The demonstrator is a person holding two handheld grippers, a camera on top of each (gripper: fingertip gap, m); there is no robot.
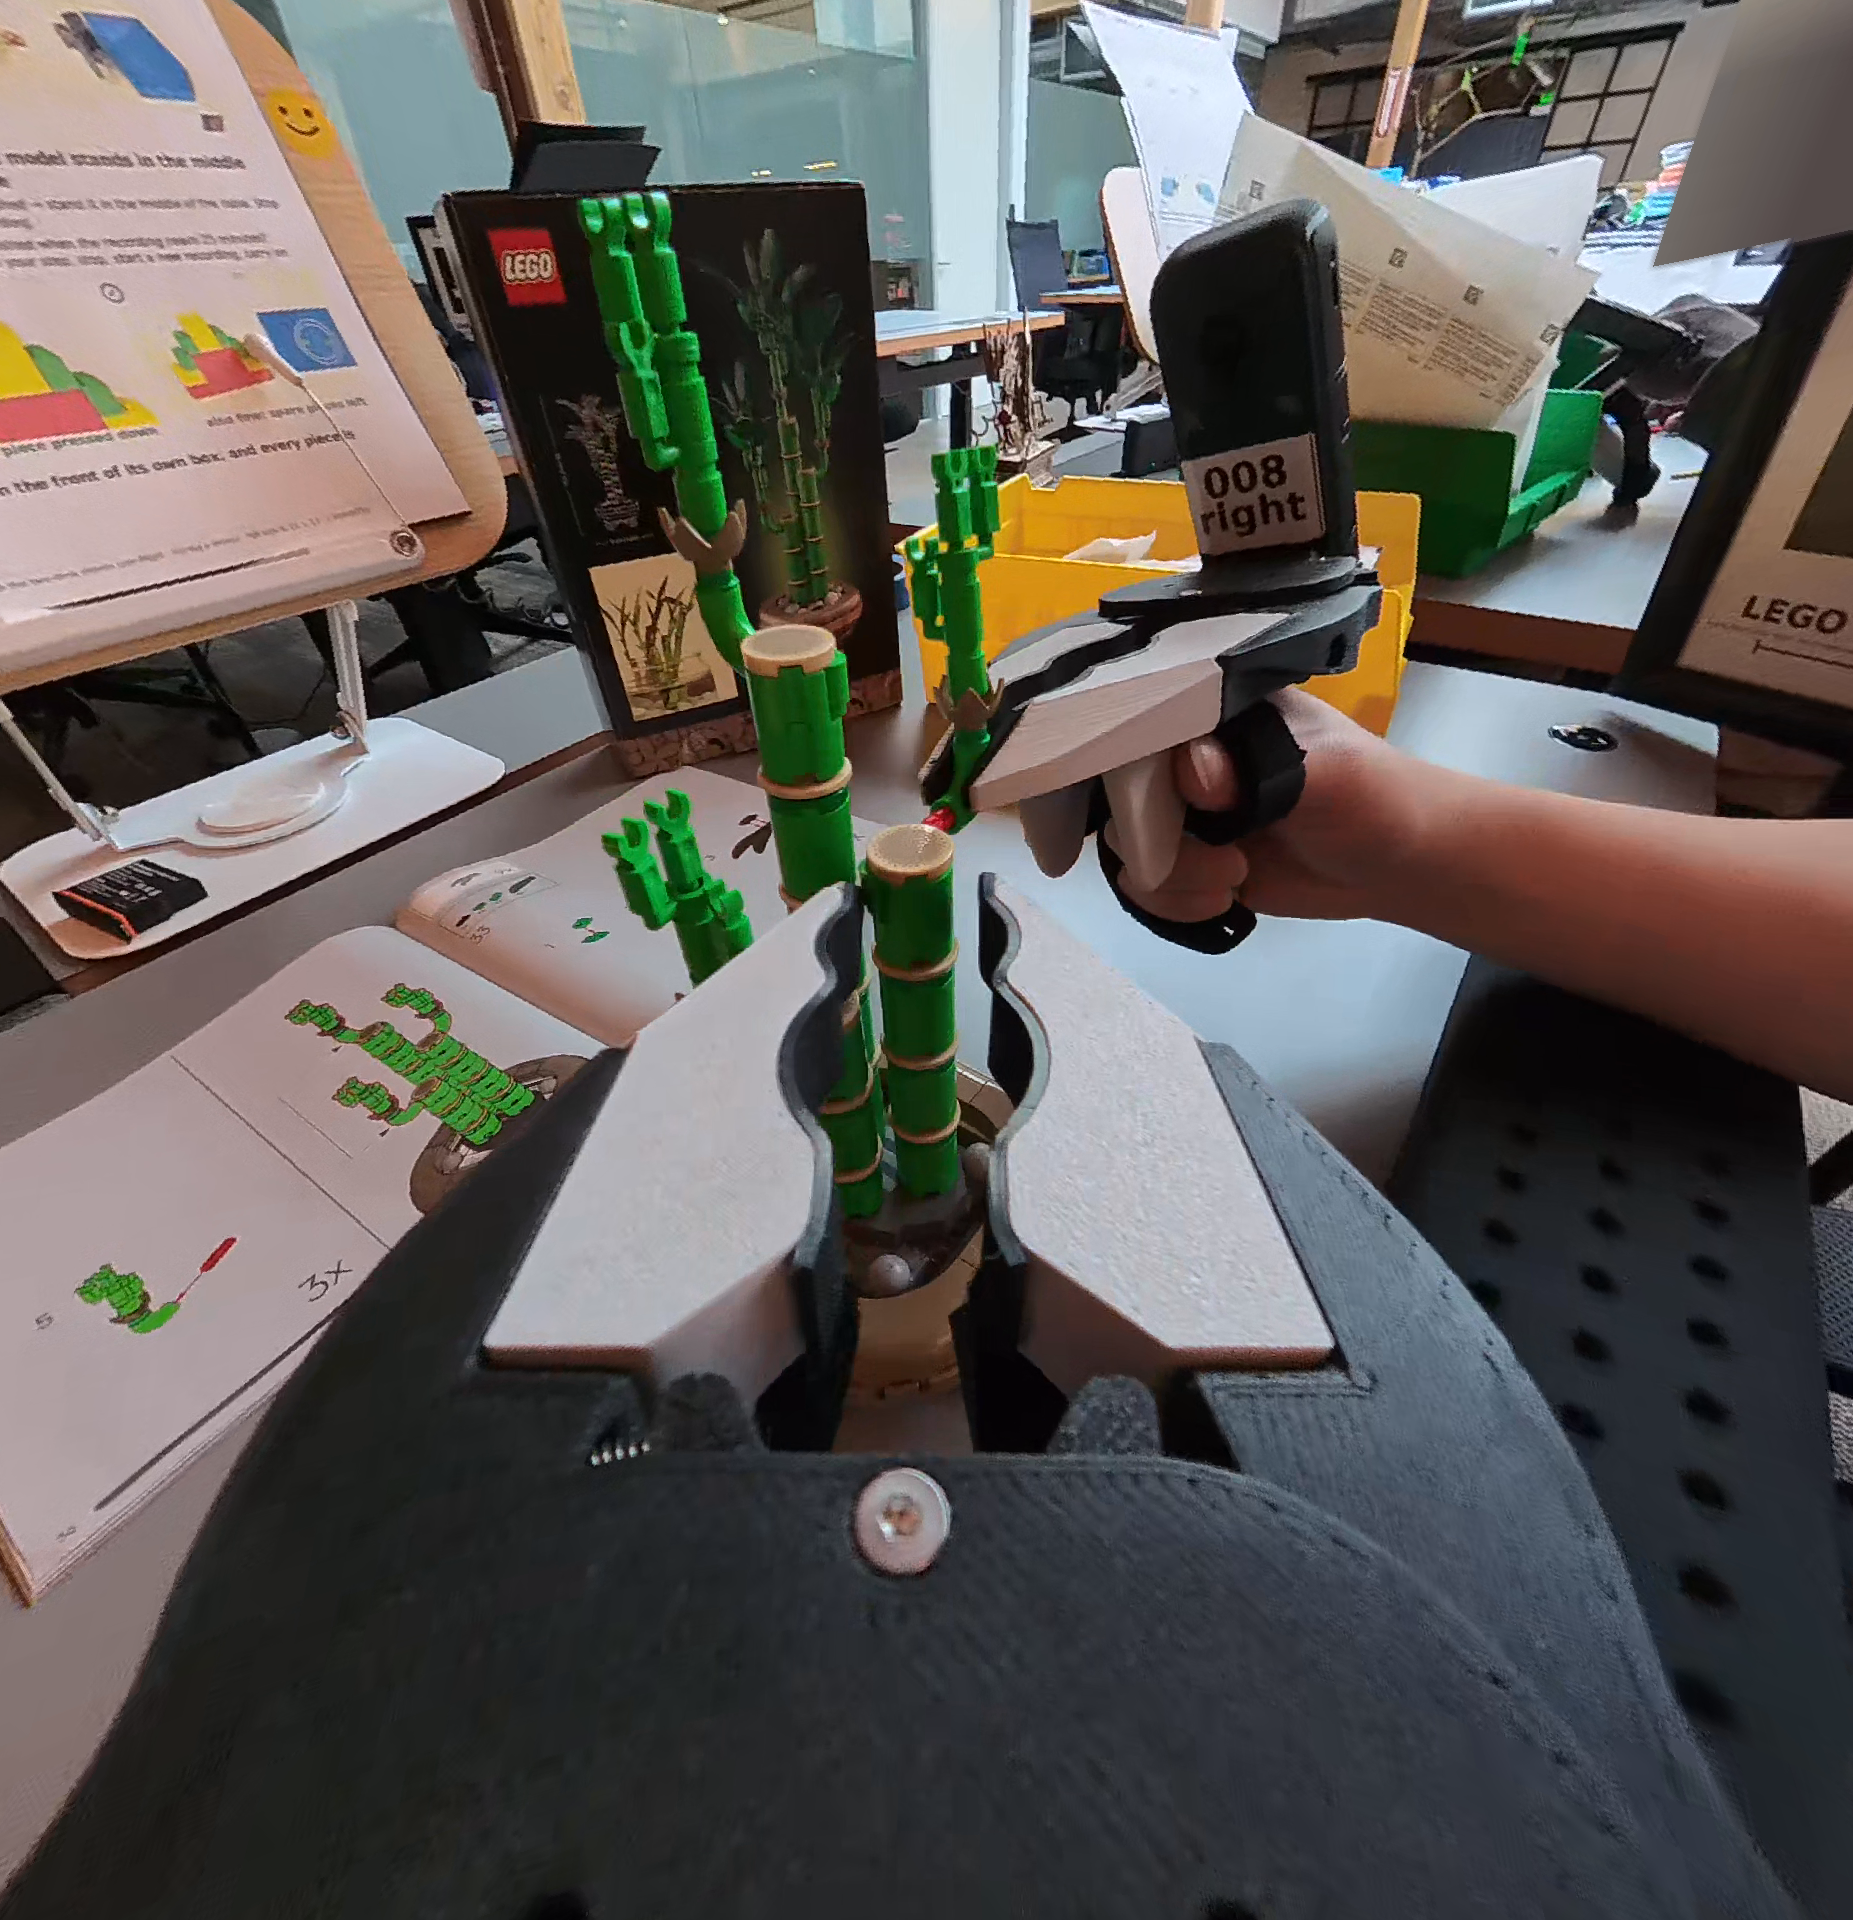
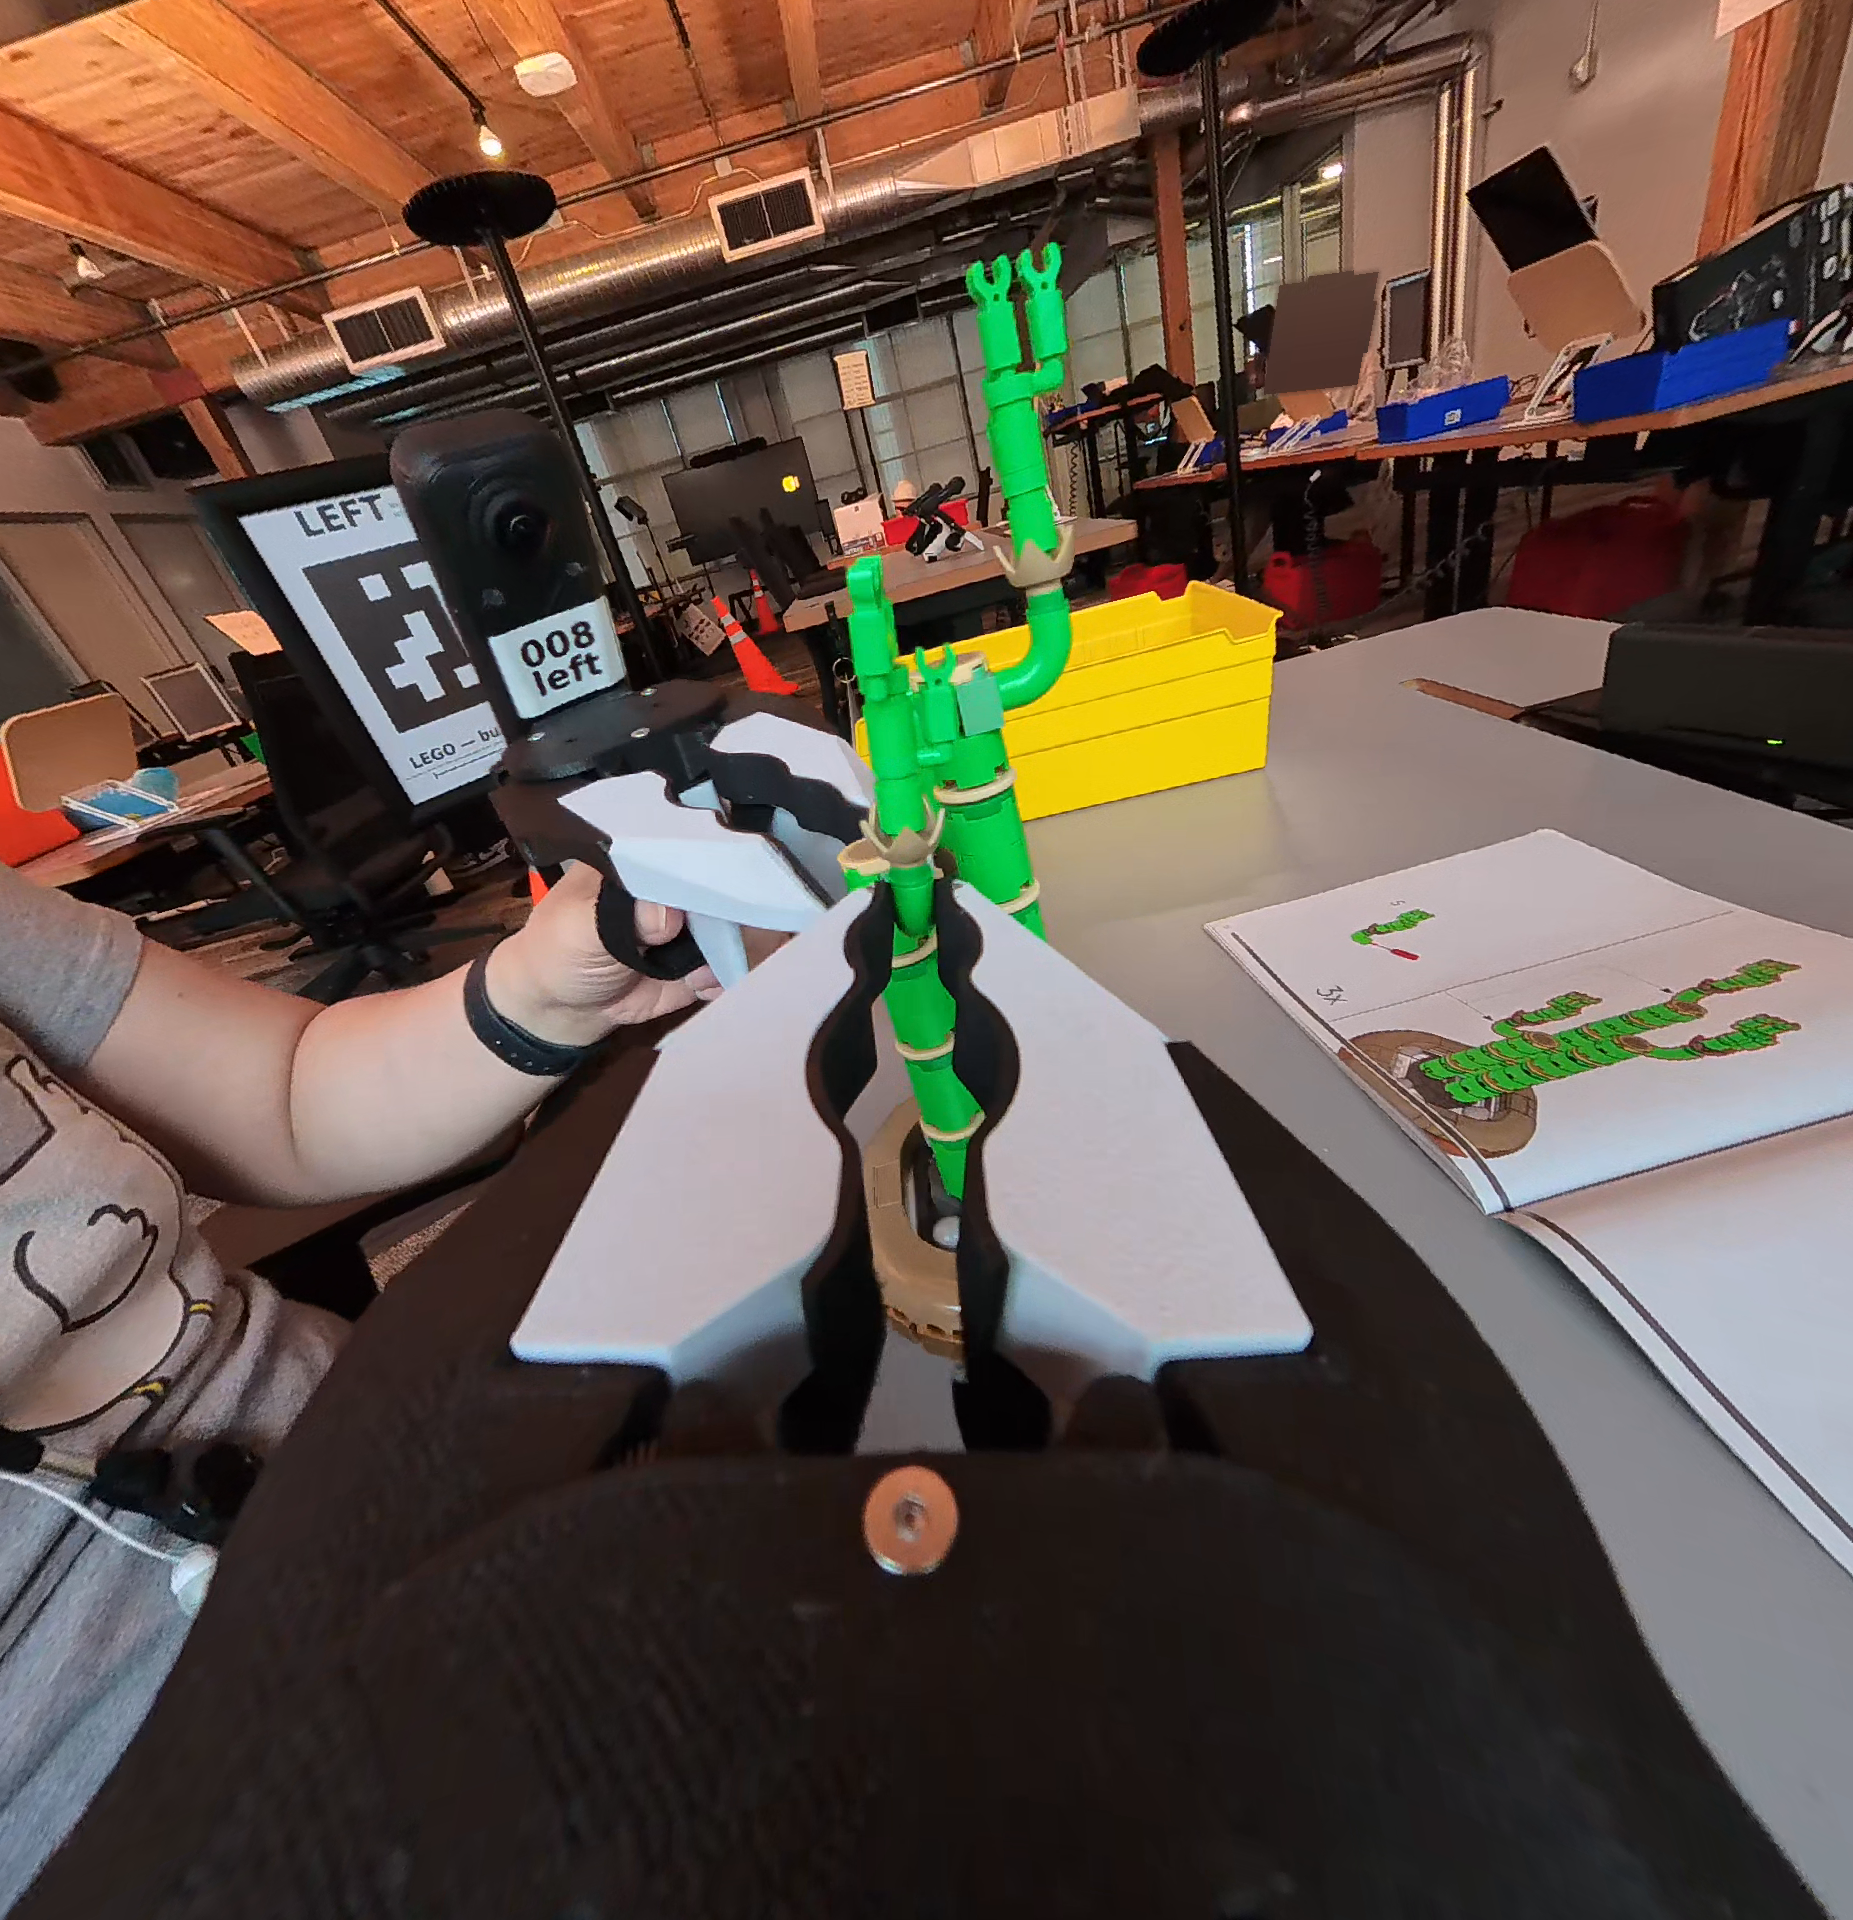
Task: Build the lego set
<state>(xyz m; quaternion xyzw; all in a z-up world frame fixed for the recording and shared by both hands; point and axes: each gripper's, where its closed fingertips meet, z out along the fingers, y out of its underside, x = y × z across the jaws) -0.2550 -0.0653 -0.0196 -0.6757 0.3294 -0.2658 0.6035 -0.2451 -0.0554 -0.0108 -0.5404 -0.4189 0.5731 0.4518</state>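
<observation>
The bamboo model stands in a tan pot (image 1: 901,1361) on the grey table. It has a tall green stalk (image 1: 802,727) with a long branch (image 1: 652,343), a small branch (image 1: 683,883) and a short stalk (image 1: 911,997) with a tan top. My left gripper (image 1: 920,899) is open, its jaws on either side of the stalks with a gap on the right. My right gripper (image 1: 948,779) is shut on a green branch piece (image 1: 958,582) with a tan crown and a red pin, just above the short stalk's top. In the right wrist view that gripper (image 2: 911,904) pinches the branch piece (image 2: 886,707) below its crown.
An open instruction booklet (image 1: 278,1195) lies left of the model and also shows in the right wrist view (image 2: 1628,1039). The set's box (image 1: 693,468) and a yellow bin (image 1: 1088,561) stand behind. A sheet on a stand (image 1: 174,312) is far left. A black perforated surface (image 1: 1628,1247) is right. Both grippers' tips are close together, under 4 cm apart.
</observation>
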